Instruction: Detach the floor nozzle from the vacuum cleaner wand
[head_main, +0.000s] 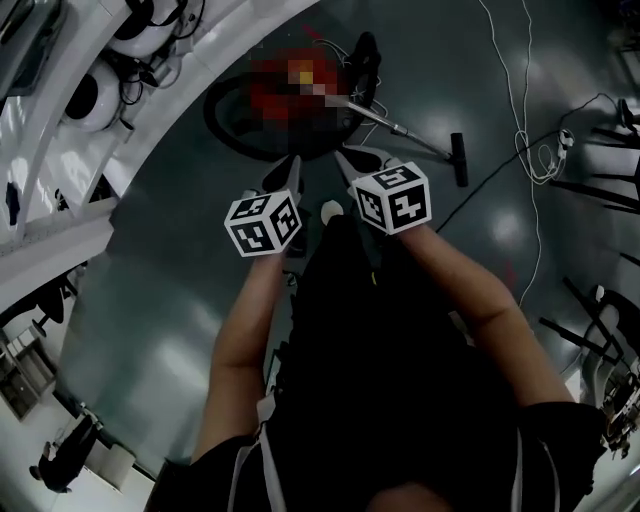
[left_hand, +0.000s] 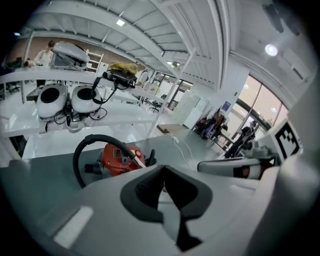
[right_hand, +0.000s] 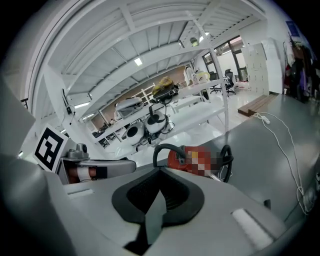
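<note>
Head view: hovering left gripper (head_main: 291, 172) and right gripper (head_main: 349, 166), closed on nothing. Best opening jaws, reaching far right, bracing wand (head_main: 420, 138), gripping floor nozzle (head_main: 458, 160).

The vacuum (head_main: 300, 105) sits on the floor (head_main: 150, 300) straight ahead of the person. Its hose (head_main: 215, 115) loops out on its left. The wand (head_main: 400, 128) runs from it along the floor to the right and ends at the nozzle (head_main: 458, 160). A cord (head_main: 522, 120) trails over the floor further right, beyond the nozzle. The left hand-held gripper (head_main: 292, 170) and the right hand-held gripper (head_main: 348, 162) are side by side on the near side of the vacuum. A table (head_main: 60, 160) runs along the left, with two round pods (left_hand: 70, 99) on it, behind the vacuum as the left gripper view shows it.
</note>
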